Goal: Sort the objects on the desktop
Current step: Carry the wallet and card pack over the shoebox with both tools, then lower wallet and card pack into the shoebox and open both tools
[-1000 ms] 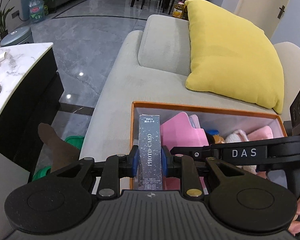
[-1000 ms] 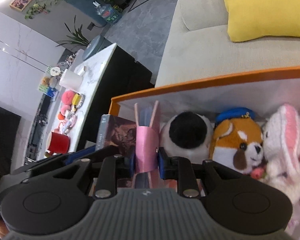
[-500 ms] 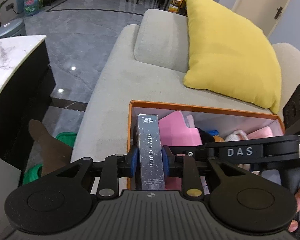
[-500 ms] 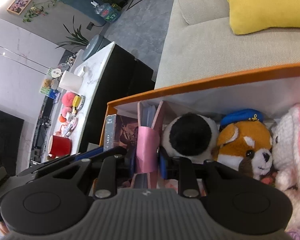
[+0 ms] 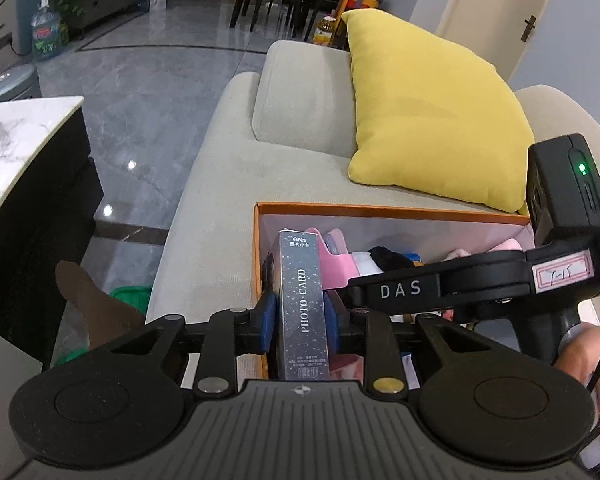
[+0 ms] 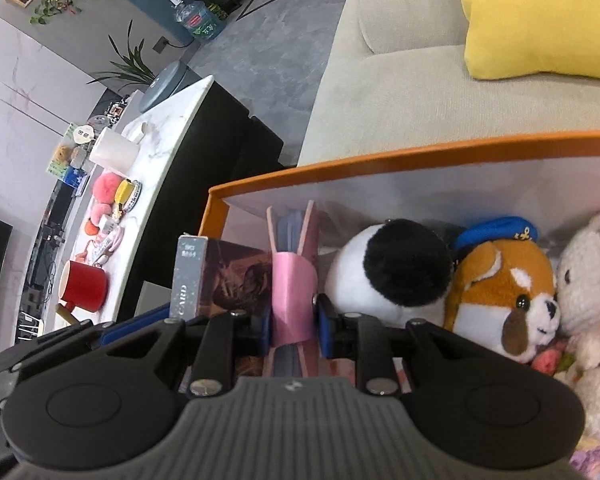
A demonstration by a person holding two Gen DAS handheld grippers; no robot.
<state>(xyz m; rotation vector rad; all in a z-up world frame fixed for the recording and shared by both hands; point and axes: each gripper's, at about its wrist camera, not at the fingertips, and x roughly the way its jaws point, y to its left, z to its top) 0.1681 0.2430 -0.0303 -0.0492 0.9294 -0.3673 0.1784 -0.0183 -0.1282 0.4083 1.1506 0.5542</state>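
The left gripper has the dark photo card box between its blue pads; its jaws have just been opening a little, yet the pads look to lie against both narrow sides of the box, which stands upright at the left end of the orange storage box. The right gripper is clamped on the pink card holder, which stands upright just beside the photo card box (the two seem to touch, but I cannot tell for sure). To the right of the holder sit a black-and-white plush ball, a brown plush dog with a blue cap, and a white plush rabbit, all pressed close together inside the box. The storage box rests on a beige sofa, near a yellow cushion. A marble table with a red mug stands well apart.
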